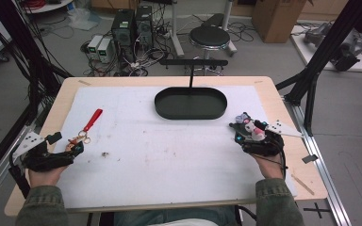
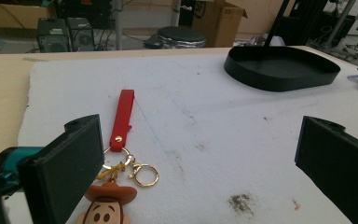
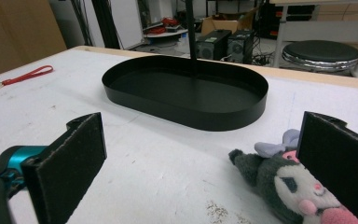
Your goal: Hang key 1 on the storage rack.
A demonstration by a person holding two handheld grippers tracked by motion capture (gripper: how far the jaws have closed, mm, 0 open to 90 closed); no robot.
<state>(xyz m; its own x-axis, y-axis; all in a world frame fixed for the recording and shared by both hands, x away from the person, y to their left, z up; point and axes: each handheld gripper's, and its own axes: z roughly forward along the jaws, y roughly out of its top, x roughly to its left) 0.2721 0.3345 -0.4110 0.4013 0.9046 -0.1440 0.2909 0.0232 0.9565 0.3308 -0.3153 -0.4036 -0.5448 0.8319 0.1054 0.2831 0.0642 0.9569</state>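
Left gripper (image 1: 75, 147) sits low at the near left of the table, jaws spread wide with nothing between them. Just off its left jaw lies the keychain (image 2: 116, 154) with a red strap, gold rings and a small cowboy-hatted figure, flat on the mat and not pinched. Over on the right, the right gripper (image 1: 245, 128) also stands wide open and empty, and the little grey plush toy (image 3: 289, 186) with a pink face and lilac bow rests right beside its right jaw; touching or merely close, I cannot tell.

Looks like both are lining up for a pick. My call: the left one wants to shift sideways so the strap or the ring cluster falls squarely between the pads, then close low, since the strap lies thin against the mat. The right should centre on the plush body, not the bow.

Between them, farther back, waits the shallow black oval tray (image 1: 162, 110) with a thin upright post, a likely drop spot. Everything rests on a scuffed white mat (image 1: 169, 155) over a pale wooden table (image 1: 70, 84). Beyond: a round black stool (image 1: 209, 36), computer towers (image 1: 132, 26), tangled cables on grey floor, a cardboard box (image 1: 275, 16).
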